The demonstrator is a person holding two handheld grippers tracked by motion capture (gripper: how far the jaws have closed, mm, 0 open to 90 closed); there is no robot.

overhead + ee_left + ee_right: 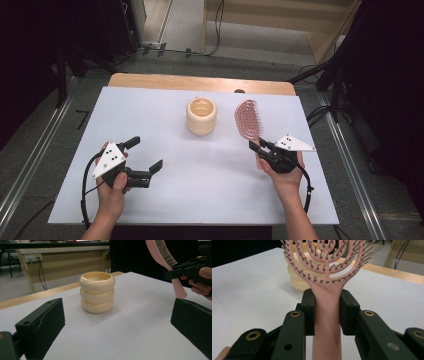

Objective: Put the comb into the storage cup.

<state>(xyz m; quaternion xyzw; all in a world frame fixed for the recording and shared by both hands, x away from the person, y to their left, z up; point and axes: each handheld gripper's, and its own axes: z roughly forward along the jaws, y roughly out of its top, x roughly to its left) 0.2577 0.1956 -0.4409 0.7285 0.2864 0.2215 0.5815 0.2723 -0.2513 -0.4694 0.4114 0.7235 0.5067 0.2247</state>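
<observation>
White table (200, 200), pink vented hairbrush (247, 119), bristled

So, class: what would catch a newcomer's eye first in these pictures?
The pink hairbrush stands out first, its handle clamped in the right tongs at the table's right. Next comes the cream ribbed cup, upright at the middle of the white table, with the left tongs open and empty at the left.

**Left wide, right clamped**

Left gripper (145, 154) lower left of the high view, jaws spread wide, nothing between, aimed toward frame centre; hand wrapped round the body. Right gripper (257, 149) lower right, jaws pinched on the pink hairbrush (327, 315) handle, hand (284, 172) cupped beneath, forearm entering from bottom edge.
</observation>
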